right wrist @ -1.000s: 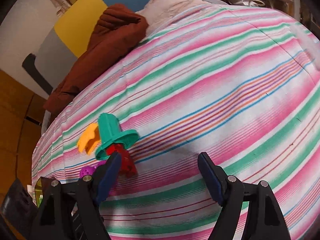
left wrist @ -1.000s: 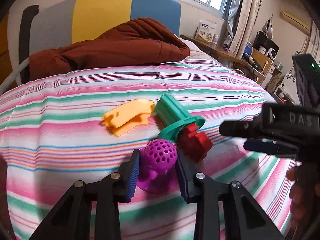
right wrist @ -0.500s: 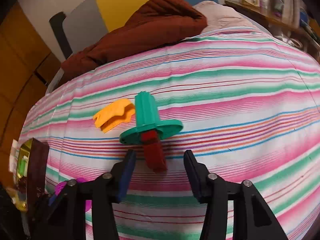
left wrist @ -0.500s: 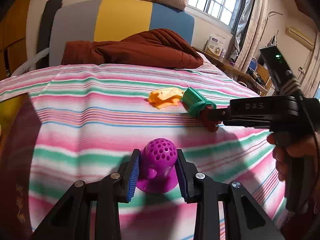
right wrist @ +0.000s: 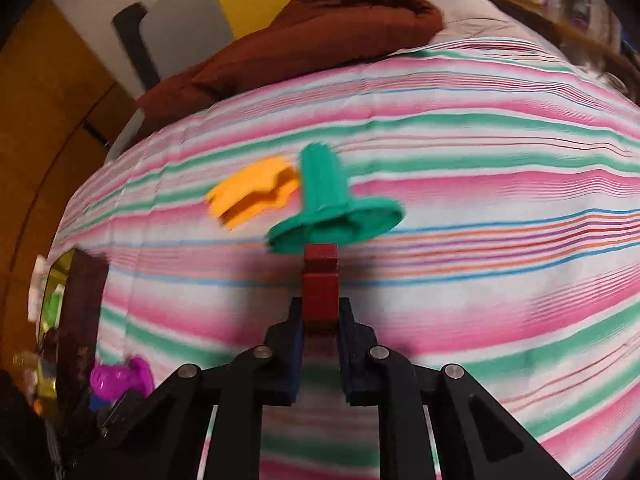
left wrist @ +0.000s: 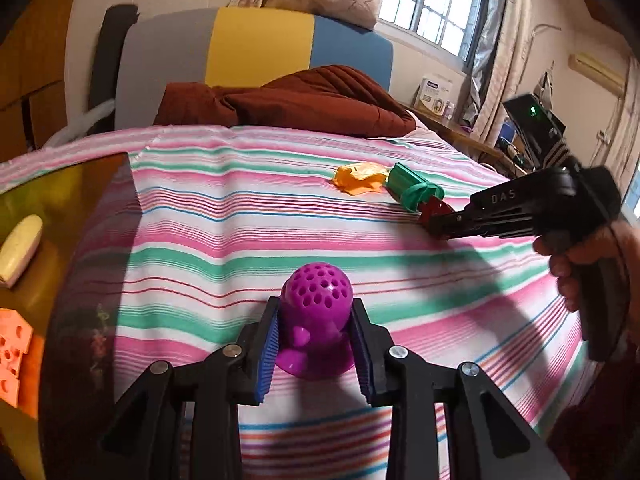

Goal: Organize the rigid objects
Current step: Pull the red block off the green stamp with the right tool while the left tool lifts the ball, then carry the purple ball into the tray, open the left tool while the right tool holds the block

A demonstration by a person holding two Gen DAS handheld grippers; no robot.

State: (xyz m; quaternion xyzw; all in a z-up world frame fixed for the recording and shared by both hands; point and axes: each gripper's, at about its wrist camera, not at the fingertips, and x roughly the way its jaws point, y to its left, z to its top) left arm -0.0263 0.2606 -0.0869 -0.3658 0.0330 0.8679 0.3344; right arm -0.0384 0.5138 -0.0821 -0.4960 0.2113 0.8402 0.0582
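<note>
1. The left gripper [left wrist: 316, 344] pinches a purple perforated toy [left wrist: 316, 320]: the blue ribbed pads [left wrist: 267, 346] press its sides below the domed, hole-covered top, and its flared base sits low between the fingers, over the striped bedspread [left wrist: 240, 248].
2. The right gripper [right wrist: 320, 320] has just been closing, and its pads now clamp the near end of a dark red block [right wrist: 320, 284]. In the left wrist view the same gripper [left wrist: 434, 220] reaches in from the right, held by a hand [left wrist: 588, 268] on its black grip.
3. The far end of the red block touches the wide rim of a green flanged toy [right wrist: 332, 208], which lies on its side on the bedspread with its ribbed stem pointing away.
4. Just beside the green stem, to its left, lies an orange toy piece [right wrist: 256, 196] with a jagged edge, touching or nearly touching it.
5. At the left edge of the left wrist view, a yellow-green tray [left wrist: 48, 184] beside the bed holds a pale oval piece [left wrist: 20, 248] and an orange piece with holes [left wrist: 14, 344].
6. Beyond the toys, a rust-brown quilt [left wrist: 304, 100] is heaped at the head of the bed, against a grey, yellow and blue headboard [left wrist: 256, 48].
</note>
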